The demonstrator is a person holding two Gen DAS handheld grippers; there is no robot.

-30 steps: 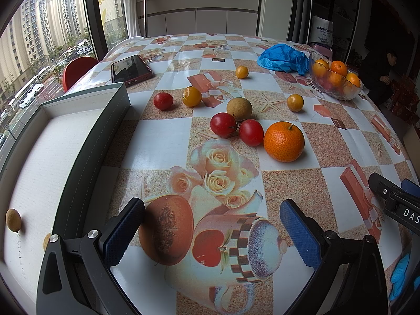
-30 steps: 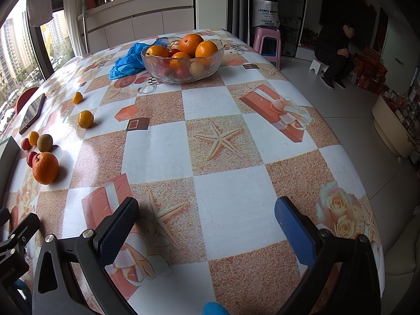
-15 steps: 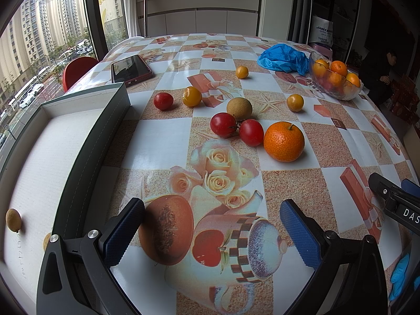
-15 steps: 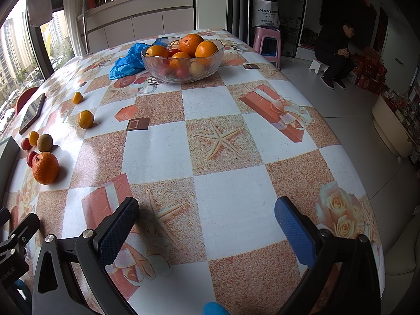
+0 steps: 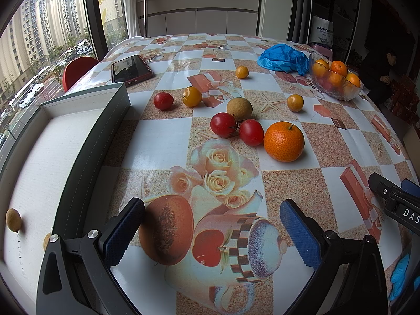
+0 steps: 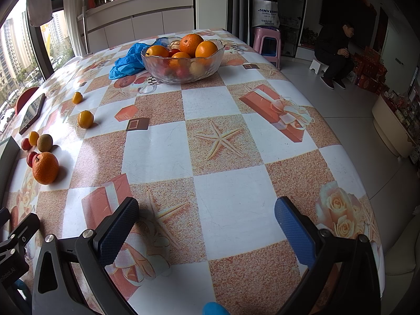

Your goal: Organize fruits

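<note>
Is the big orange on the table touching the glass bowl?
No, the big orange lies apart on the tablecloth beside a red tomato, well short of the glass bowl at the far right.

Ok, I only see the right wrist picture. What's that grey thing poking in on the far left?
Observer: That's the wall of a big open box. It is white inside.
Operator: Is there any fruit in it?
Observer: Yes. A small brown fruit lies on its floor, and a second brown fruit peeks out just behind the claw's arm.
Operator: Is the left claw holding something?
Observer: No. The left claw is open, with nothing between its fingers.
</note>
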